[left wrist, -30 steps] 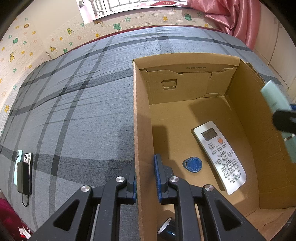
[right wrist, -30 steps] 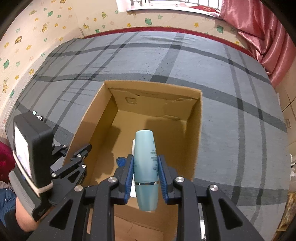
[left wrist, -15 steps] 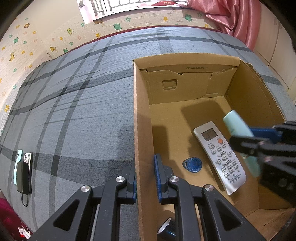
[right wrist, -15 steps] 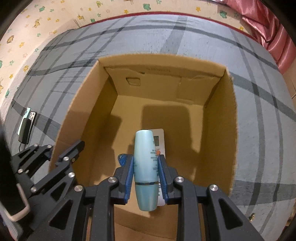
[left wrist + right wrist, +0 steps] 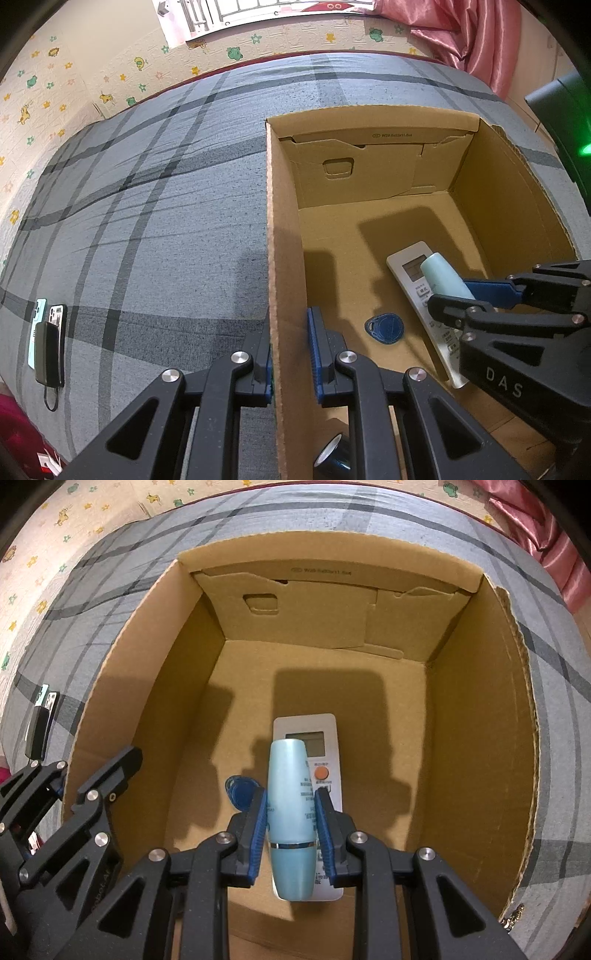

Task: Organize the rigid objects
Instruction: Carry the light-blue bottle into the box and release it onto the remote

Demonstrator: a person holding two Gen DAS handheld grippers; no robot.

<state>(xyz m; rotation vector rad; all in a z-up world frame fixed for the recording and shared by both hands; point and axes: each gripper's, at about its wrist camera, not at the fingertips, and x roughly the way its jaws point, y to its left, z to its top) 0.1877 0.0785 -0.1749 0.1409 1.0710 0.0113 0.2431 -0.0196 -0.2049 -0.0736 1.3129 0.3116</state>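
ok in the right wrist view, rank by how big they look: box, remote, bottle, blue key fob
1. box, by far the largest.
2. and 3. remote and bottle: unsure. The bottle is nearer the camera and hides much of the remote.
4. key fob, smallest, partly hidden.

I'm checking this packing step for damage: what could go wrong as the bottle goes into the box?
1. The pale blue bottle in the right tool hangs directly above the remote control; released there, it would likely hit the screen or buttons.
2. It might roll onto the blue key fob.
3. The left tool pinches only the cardboard box wall, which could flex.
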